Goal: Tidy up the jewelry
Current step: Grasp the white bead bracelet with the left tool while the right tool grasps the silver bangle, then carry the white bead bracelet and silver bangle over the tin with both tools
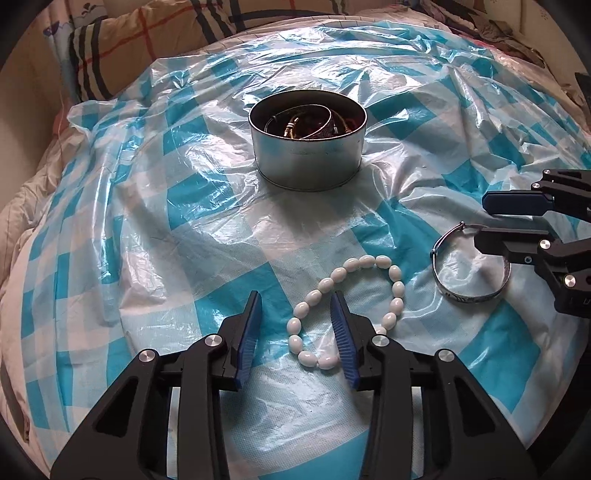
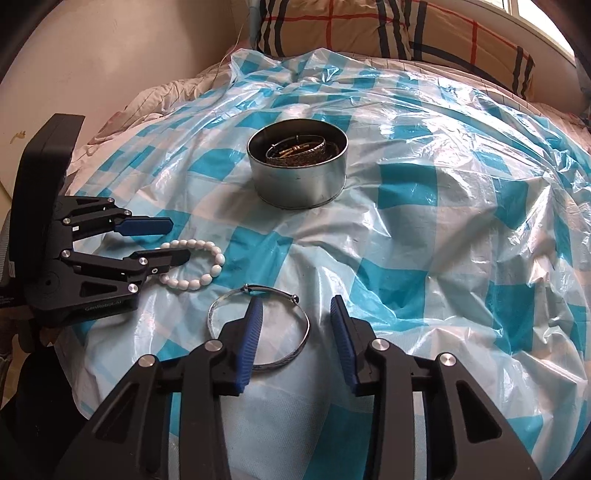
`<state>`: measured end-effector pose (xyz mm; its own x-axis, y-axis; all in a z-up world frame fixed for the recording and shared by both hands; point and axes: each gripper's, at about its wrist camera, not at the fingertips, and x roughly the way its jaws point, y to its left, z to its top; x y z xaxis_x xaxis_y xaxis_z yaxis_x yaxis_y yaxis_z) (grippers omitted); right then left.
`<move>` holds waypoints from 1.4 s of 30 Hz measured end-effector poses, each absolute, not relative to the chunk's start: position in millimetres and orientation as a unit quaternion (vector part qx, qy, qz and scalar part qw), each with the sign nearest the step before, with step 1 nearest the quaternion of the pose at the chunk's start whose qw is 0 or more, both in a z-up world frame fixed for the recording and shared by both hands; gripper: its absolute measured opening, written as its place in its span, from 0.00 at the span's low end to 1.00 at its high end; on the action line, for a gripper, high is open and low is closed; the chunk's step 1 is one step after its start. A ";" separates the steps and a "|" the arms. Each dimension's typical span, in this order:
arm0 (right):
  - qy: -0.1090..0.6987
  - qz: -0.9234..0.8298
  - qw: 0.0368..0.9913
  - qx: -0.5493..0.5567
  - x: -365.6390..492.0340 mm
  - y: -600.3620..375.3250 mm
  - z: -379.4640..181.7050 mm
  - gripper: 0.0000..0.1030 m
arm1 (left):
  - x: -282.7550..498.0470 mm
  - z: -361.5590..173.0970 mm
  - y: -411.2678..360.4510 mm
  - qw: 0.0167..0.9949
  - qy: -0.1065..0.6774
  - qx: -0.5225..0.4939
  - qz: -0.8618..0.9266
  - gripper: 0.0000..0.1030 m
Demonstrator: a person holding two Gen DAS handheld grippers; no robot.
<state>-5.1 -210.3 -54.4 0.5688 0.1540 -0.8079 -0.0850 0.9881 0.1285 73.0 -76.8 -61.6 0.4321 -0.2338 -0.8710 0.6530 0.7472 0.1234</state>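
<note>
While both tools are hanging unclenched, L tool (image 1: 295,306) is straddling white bead bracelet (image 1: 347,310), R tool (image 2: 295,310) straddling silver bangle (image 2: 258,328), both lying on bed's plastic sheet (image 1: 184,229) near tin (image 1: 308,147).

Bedding under a checked plastic sheet

A crinkled blue-and-white plastic sheet (image 1: 192,206) spreads beneath and beyond the fingers; a plaid pillow (image 2: 388,29) lies far ahead of them, and a pale wall (image 2: 129,55) rises ahead-left.

Bead bracelet (image 1: 347,310) left of bangle (image 1: 471,266), tin (image 1: 308,142) behind.
</note>
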 end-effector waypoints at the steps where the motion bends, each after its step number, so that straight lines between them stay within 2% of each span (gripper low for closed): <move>1: 0.455 0.068 0.887 0.038 -6.4 -210.0 -52.7 0.35 | 72.6 -60.3 -75.4 0.818 0.455 0.226 -0.269 0.35; 5: 0.428 0.093 0.898 0.036 -14.1 -204.4 -40.7 0.35 | 71.3 -52.7 -71.5 0.826 0.443 0.211 -0.276 0.35; 8: 0.463 0.070 0.883 0.027 -3.8 -205.0 -52.4 0.33 | 73.1 -59.2 -75.8 0.817 0.455 0.218 -0.280 0.36; 10: 0.489 0.073 0.868 0.047 1.2 -211.2 -66.0 0.27 | 73.0 -65.1 -79.0 0.810 0.462 0.227 -0.281 0.35; 12: 0.494 0.075 0.865 0.044 -0.9 -210.6 -71.4 0.23 | 71.4 -65.4 -80.7 0.807 0.462 0.232 -0.286 0.20; 13: 0.494 0.076 0.866 0.033 -2.5 -207.0 -70.7 0.19 | 69.7 -65.9 -82.5 0.806 0.461 0.239 -0.285 0.09; 14: 0.493 0.075 0.867 0.019 -4.0 -202.9 -70.0 0.14 | 67.1 -65.7 -84.8 0.805 0.458 0.248 -0.285 0.07; 17: 0.487 0.071 0.871 -0.001 -7.5 -195.0 -68.2 0.06 | 59.7 -60.2 -87.0 0.807 0.449 0.257 -0.286 0.06; 27: 0.444 0.072 0.880 0.153 -25.5 -233.3 -47.7 0.05 | 56.9 -15.6 -53.7 0.832 0.441 0.086 -0.326 0.06; 42: 0.312 0.120 0.872 0.358 -30.8 -256.7 -27.5 0.05 | 45.3 36.3 -51.7 0.878 0.354 0.015 -0.323 0.07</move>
<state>-30.8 -256.7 -27.5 0.7761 0.4324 -0.4590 0.0145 0.7154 0.6985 45.3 -51.7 36.3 0.5419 -0.5555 -0.6307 0.5773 0.7914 -0.2010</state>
